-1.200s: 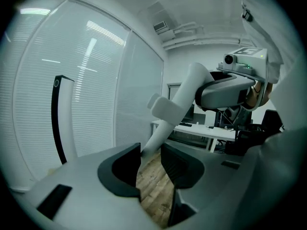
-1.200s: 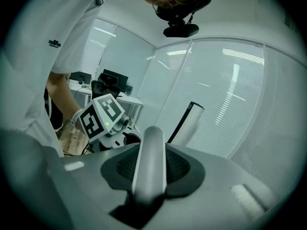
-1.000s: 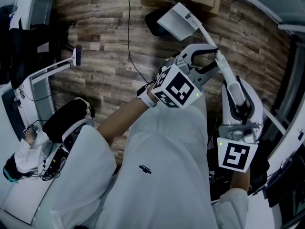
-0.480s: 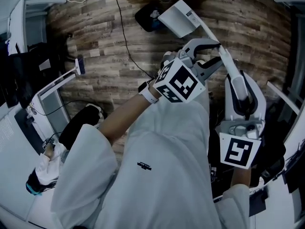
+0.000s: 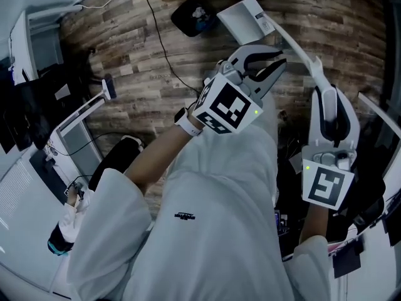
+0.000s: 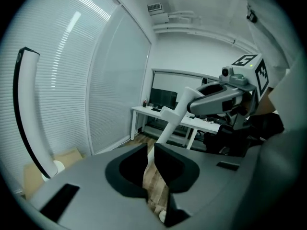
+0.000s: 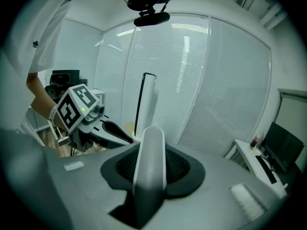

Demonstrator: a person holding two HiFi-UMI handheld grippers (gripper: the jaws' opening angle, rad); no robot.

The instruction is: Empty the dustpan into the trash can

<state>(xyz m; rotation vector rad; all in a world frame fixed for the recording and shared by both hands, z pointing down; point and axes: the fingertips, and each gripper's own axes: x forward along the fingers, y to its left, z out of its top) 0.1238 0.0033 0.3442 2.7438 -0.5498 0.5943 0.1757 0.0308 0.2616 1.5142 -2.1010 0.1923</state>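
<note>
White dustpan (image 5: 243, 19) | right claw (image 7: 149, 163) clamps handle (image 5: 294, 42) | pan edge beside trash can (image 5: 191, 14)

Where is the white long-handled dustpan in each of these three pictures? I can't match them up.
Head view: dustpan at top centre, its handle running down-right into the right hand-held gripper.
Left gripper view: only the handle, centre, slanting down from that gripper.
Right gripper view: the handle, bottom centre, clamped between the jaws.
Shared landmark: the right hand-held gripper on the handle.
</note>
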